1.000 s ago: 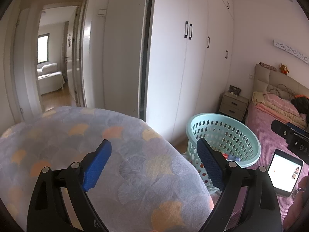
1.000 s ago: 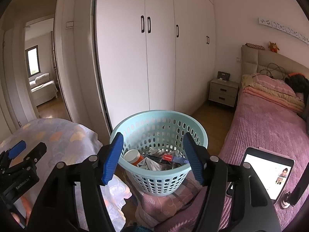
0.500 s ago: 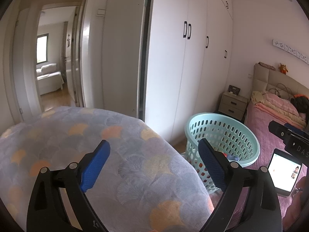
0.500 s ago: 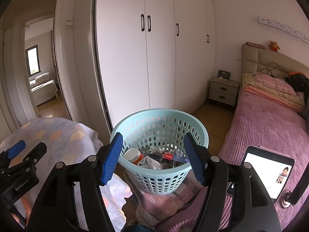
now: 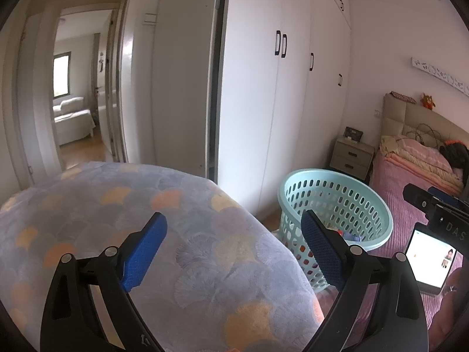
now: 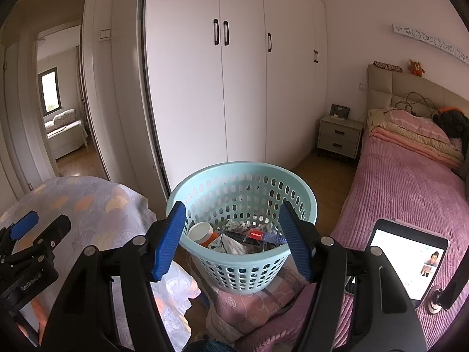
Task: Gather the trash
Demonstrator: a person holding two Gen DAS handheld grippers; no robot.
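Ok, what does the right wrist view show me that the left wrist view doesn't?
Only the right wrist view looks down into the basket: a white-capped orange bottle, crumpled wrappers and a red-labelled pack lie inside. It also shows the left tool open at its left edge.

Only the left wrist view shows the patterned quilt filling the foreground beneath its open tool.

Both share the basket, white wardrobe, nightstand, pink bed and lit tablet. The right tool is open and empty.
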